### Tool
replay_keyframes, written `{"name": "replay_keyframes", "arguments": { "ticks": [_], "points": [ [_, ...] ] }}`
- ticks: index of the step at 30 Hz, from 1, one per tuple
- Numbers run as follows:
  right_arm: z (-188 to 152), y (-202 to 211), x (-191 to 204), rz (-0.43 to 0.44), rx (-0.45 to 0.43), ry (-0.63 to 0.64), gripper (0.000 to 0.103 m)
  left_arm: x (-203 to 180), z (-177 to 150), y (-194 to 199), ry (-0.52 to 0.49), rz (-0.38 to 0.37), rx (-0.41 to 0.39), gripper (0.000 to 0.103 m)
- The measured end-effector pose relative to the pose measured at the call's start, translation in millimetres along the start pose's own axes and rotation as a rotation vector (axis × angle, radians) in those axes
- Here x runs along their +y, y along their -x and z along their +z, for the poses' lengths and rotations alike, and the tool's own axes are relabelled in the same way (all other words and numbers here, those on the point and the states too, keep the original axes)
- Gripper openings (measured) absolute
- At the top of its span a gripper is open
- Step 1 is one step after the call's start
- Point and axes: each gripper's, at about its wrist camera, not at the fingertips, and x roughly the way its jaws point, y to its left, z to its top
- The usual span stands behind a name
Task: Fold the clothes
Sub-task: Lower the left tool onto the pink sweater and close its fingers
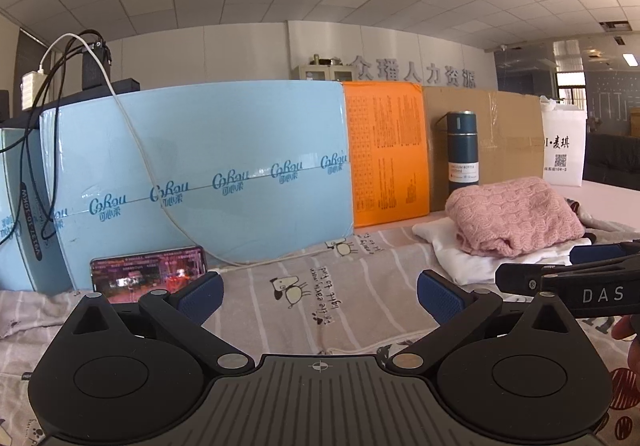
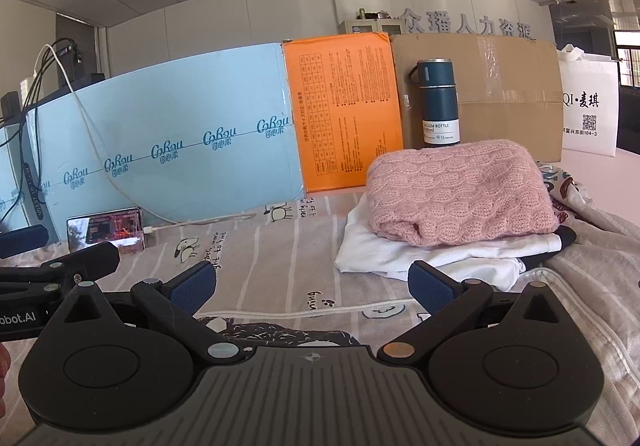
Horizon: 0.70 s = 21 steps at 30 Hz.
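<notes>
A folded pink knit sweater (image 2: pixel 460 189) lies on top of a folded white garment (image 2: pixel 420 254), at the right of the striped cartoon-print sheet (image 2: pixel 280 246). The same stack shows in the left wrist view, sweater (image 1: pixel 512 213) on white garment (image 1: pixel 460 258). A grey zip garment (image 2: pixel 580 286) lies spread at the right. My left gripper (image 1: pixel 320 292) is open and empty above the sheet. My right gripper (image 2: pixel 312 282) is open and empty just in front of the white garment. The right gripper's body also shows at the right edge of the left wrist view (image 1: pixel 580 282).
A lit phone (image 1: pixel 148 274) leans against a pale blue box (image 1: pixel 200 165) at the back left, with a white cable. An orange box (image 2: pixel 340 113), a cardboard box (image 2: pixel 500 85), a dark blue vacuum bottle (image 2: pixel 438 105) and a white bag (image 2: pixel 588 109) stand along the back.
</notes>
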Motion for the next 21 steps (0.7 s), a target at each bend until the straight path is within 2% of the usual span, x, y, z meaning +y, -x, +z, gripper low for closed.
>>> {"name": "replay_keyframes", "arguments": {
  "ticks": [3,8,13,21],
  "points": [
    [-4.2,-5.1,-2.8,-0.023,0.013,0.012,0.103,-7.3,-4.6,-2.9,-0.047,-0.003,0.003,0.103],
    [-1.9,-6.4,-13.3,-0.056,0.0,0.002,0.103,-23.8,-11.8,-5.9,-0.136,0.008,-0.061,0.103],
    [6.4,-9.9,-41.1,-0.08,-0.044,-0.008,0.103,-30.0,-7.3,-16.3,-0.076,-0.044,-0.016,0.103],
    [31.5,-21.1,-93.4,-0.096,-0.077,-0.041,0.103,-57.6,0.6,-38.5,-0.05,-0.101,-0.026,0.103]
  ]
}}
